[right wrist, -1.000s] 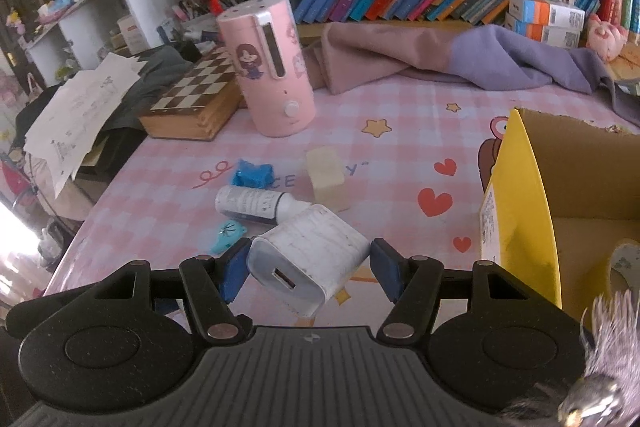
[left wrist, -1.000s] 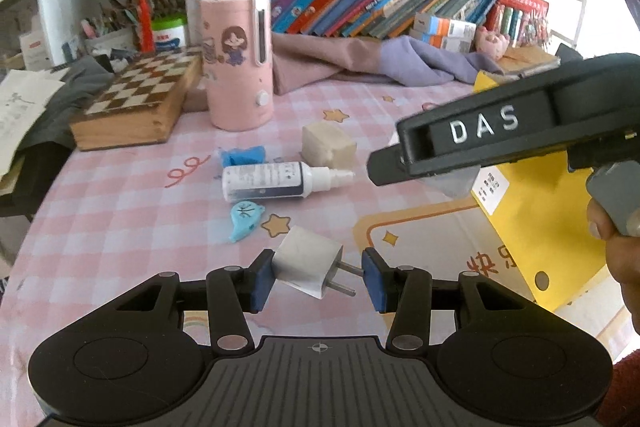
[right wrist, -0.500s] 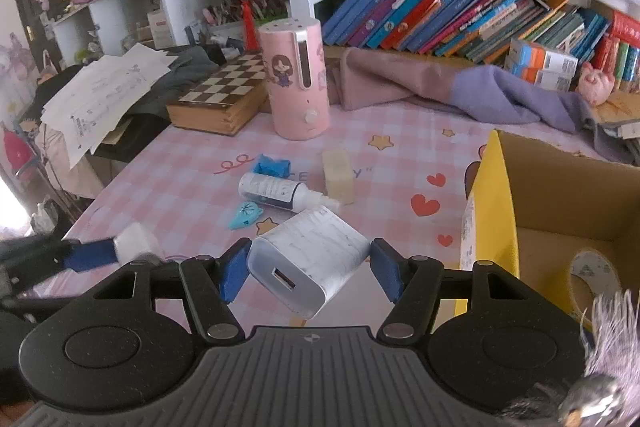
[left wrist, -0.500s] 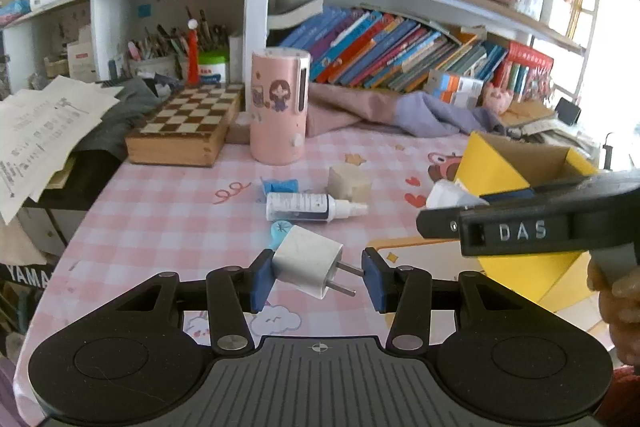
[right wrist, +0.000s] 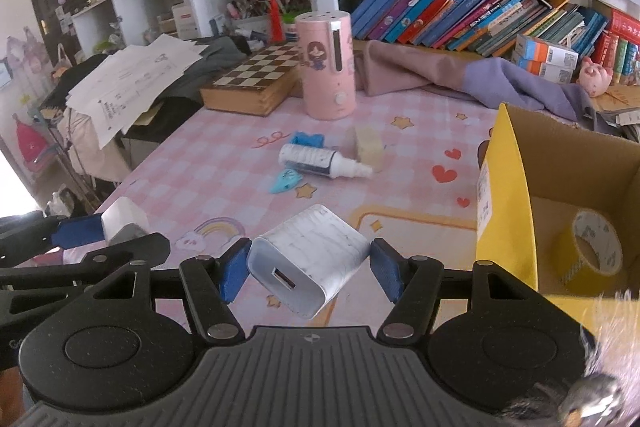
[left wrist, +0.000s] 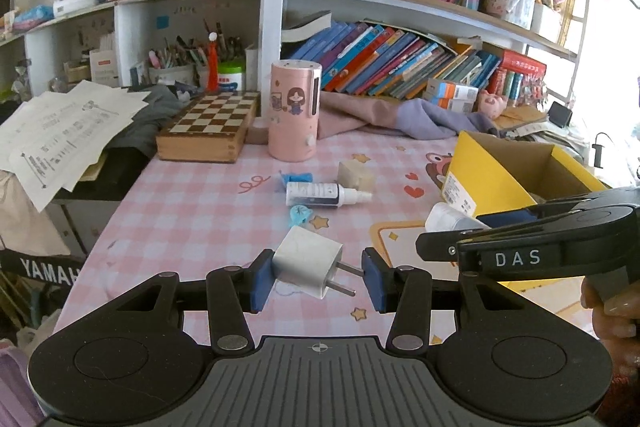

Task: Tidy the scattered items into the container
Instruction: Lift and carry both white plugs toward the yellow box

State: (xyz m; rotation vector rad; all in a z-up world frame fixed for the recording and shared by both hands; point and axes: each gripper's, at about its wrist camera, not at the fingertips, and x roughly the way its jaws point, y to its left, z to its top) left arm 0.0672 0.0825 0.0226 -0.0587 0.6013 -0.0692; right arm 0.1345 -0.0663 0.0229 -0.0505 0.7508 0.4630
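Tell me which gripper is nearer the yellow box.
Right. The right gripper, holding a large charger, sits just beside the yellow box. The left gripper, holding a small plug, is farther out, beyond the right one.

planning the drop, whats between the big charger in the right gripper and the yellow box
Nothing: in the right wrist view only bare pink tablecloth shows between the big charger held by the right gripper and the yellow box.

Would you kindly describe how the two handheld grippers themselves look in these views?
Both the left gripper and right gripper are matte black plastic, with ribbed bodies, round side discs, silver rivets and blue pads. The right one's side reads "DAS" in white.
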